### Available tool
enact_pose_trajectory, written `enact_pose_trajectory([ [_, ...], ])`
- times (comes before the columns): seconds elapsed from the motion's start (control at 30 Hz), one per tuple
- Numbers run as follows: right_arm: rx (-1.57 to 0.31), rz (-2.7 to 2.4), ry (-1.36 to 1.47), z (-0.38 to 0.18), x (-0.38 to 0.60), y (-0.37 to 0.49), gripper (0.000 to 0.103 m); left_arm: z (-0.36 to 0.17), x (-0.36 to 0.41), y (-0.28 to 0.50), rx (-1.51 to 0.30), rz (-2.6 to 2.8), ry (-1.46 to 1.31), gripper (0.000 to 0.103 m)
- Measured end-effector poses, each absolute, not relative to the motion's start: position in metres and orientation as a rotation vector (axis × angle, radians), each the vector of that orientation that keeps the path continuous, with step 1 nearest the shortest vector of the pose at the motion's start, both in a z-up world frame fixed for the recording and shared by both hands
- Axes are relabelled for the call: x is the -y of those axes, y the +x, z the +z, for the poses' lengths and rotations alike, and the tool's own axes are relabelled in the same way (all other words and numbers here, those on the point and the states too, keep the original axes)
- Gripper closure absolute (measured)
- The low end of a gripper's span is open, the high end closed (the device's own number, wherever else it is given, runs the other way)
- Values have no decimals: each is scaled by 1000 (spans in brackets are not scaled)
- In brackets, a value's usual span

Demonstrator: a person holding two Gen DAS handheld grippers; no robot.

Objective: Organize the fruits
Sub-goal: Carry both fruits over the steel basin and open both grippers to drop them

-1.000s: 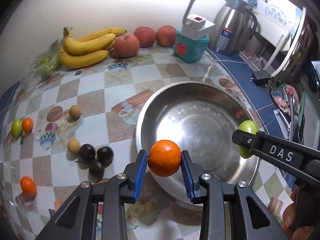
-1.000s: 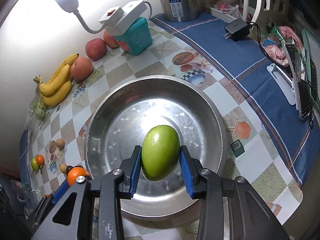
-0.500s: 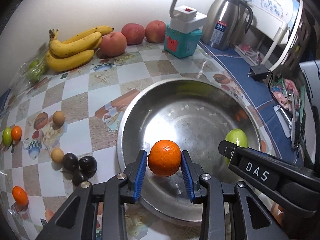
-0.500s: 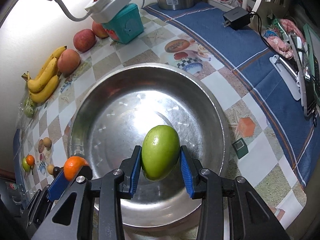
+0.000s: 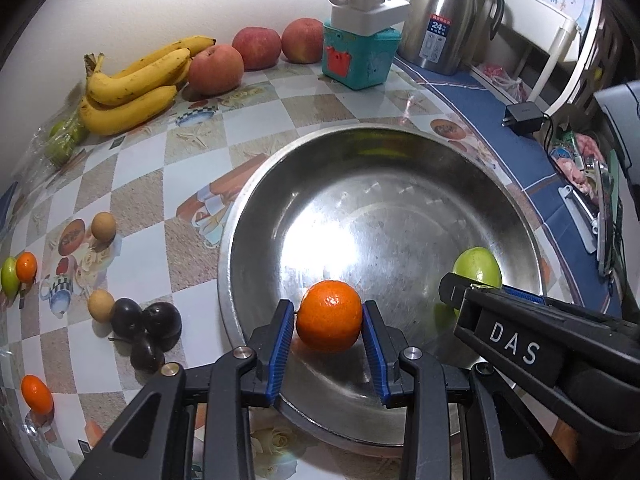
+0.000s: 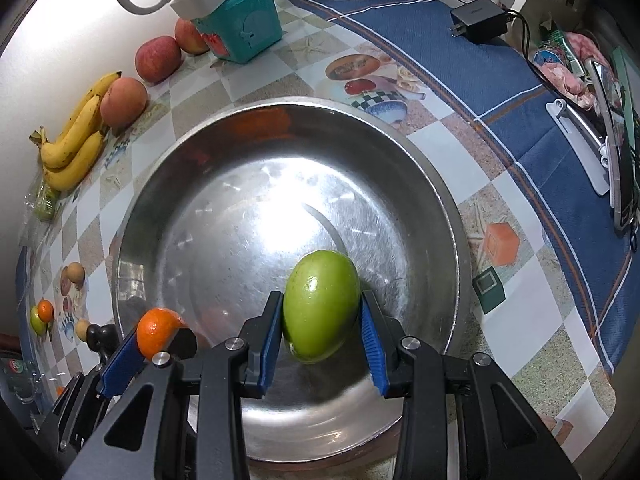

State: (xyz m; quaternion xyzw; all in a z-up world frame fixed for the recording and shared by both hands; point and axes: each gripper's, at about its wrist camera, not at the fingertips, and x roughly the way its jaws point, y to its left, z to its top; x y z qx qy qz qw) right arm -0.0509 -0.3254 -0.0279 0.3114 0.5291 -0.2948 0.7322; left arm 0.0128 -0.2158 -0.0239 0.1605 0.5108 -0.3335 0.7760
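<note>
My left gripper [image 5: 329, 322] is shut on an orange tangerine [image 5: 329, 317], held low over the near side of a large steel bowl [image 5: 404, 140]. My right gripper [image 6: 320, 320] is shut on a green mango [image 6: 321, 305] over the same bowl [image 6: 440, 192], on its right side. In the left wrist view the mango [image 5: 478, 266] shows behind the right gripper's black arm. The right wrist view catches the tangerine [image 6: 156, 330] at lower left. The bowl holds no loose fruit.
Along the wall lie bananas [image 5: 132, 88], three apples [image 5: 256, 48], a teal box [image 5: 360, 58] with a white power strip, and a steel kettle [image 5: 444, 16]. Dark plums [image 5: 148, 328], small brown fruits [image 5: 103, 226] and small oranges [image 5: 36, 394] sit left of the bowl. A charger [image 6: 478, 20] lies on the blue cloth.
Both grippers have sunk toward the bowl with their fruit still gripped; the bowl looks larger and nearer in both views.
</note>
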Motion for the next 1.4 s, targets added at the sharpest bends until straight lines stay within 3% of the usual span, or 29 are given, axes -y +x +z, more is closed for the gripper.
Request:
enact_pose_trajectory([
  [0.53, -1185, -654, 679, -35, 325, -51, 63, -33, 217, 13, -1125, -722, 362, 64],
  [0.6, -1184, -654, 679, -35, 325, -51, 63, -32, 218, 13, -1124, -725, 361, 62],
  [0.67, -1186, -653, 675, -35, 325, -51, 63, -32, 218, 13, -1126, -731, 360, 53],
  [0.9, -1200, -647, 672, -39, 325, -50, 63, -31, 219, 12, -1126, -737, 358, 51],
  [1.0, -1192, -647, 671, -37, 326, -49, 61, -26, 217, 12, -1116, -743, 346, 43],
  [1.1, -1179, -644, 667, -34, 326, -49, 54, -19, 217, 12, -1100, -751, 337, 42],
  [1.4, -1078, -674, 634, -5, 329, -55, 53, 6, 206, 18, -1061, -716, 297, 40],
])
